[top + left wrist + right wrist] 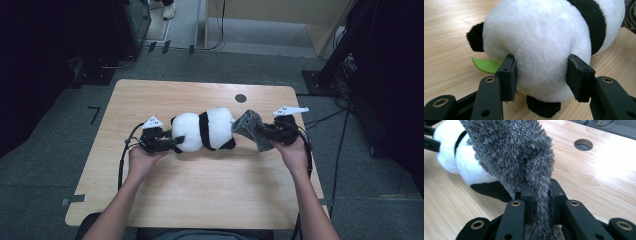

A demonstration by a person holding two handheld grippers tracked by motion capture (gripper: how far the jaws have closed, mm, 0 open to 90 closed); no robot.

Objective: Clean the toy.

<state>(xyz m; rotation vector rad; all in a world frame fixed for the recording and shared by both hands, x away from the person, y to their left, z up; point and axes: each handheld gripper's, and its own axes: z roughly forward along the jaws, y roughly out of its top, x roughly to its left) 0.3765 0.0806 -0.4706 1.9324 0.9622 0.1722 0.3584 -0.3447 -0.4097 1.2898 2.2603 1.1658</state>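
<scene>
A black and white plush panda (205, 130) lies on its side in the middle of the wooden table (200, 200). My left gripper (176, 142) is shut on its white head end, and in the left gripper view the jaws squeeze the white plush (541, 50) from both sides. A green felt leaf (486, 65) pokes out beside the left jaw. My right gripper (264, 133) is shut on a grey fuzzy cloth (250, 127) that reaches to the panda's other end. In the right gripper view a fold of the cloth (524, 157) runs down between the two jaws.
A round cable hole (240, 98) sits in the table near its far edge. Cables trail from both grippers over the table's sides. Dark equipment and stands (350, 50) surround the table on the grey floor. Bare wood lies in front of the hands.
</scene>
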